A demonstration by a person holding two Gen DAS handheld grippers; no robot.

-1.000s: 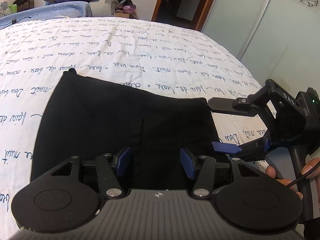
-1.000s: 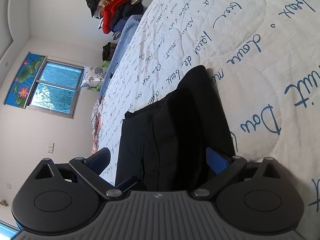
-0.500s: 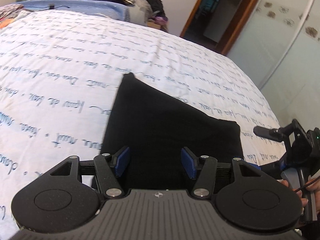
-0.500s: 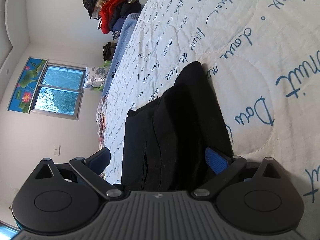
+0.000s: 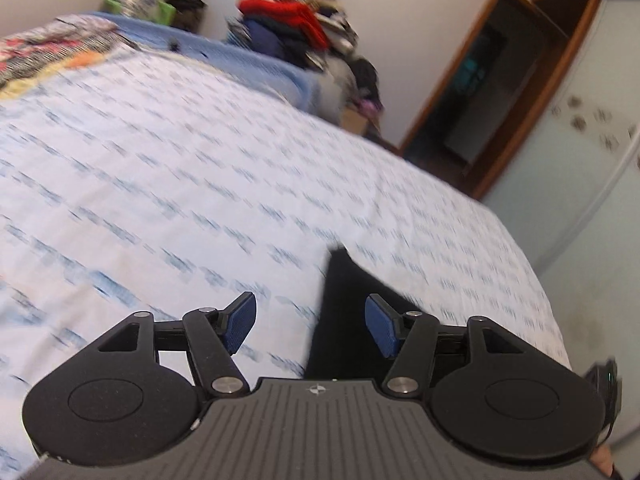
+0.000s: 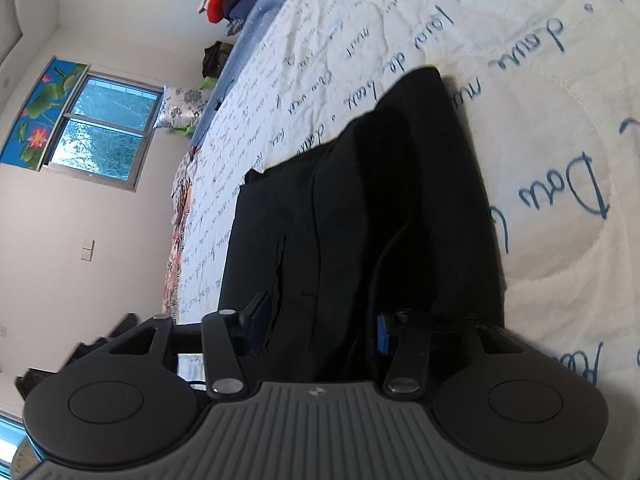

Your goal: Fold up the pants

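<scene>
The black pants (image 6: 372, 208) lie folded in a flat stack on the white bedspread with blue script (image 6: 540, 92). My right gripper (image 6: 320, 332) is partly closed around the near edge of the stack, its blue pads on either side of the cloth. In the left wrist view only one corner of the pants (image 5: 344, 312) shows. My left gripper (image 5: 308, 324) is open and empty above the bedspread (image 5: 200, 184), at the left edge of the pants. That view is blurred by motion.
A pile of red and dark clothes (image 5: 296, 36) sits beyond the far edge of the bed. A doorway (image 5: 480, 92) and a pale wardrobe (image 5: 580, 140) stand at the right. A window (image 6: 104, 128) is on the far wall.
My left gripper has swung left off the pants, so only their corner shows. My right gripper has narrowed its jaws around the pants' near edge.
</scene>
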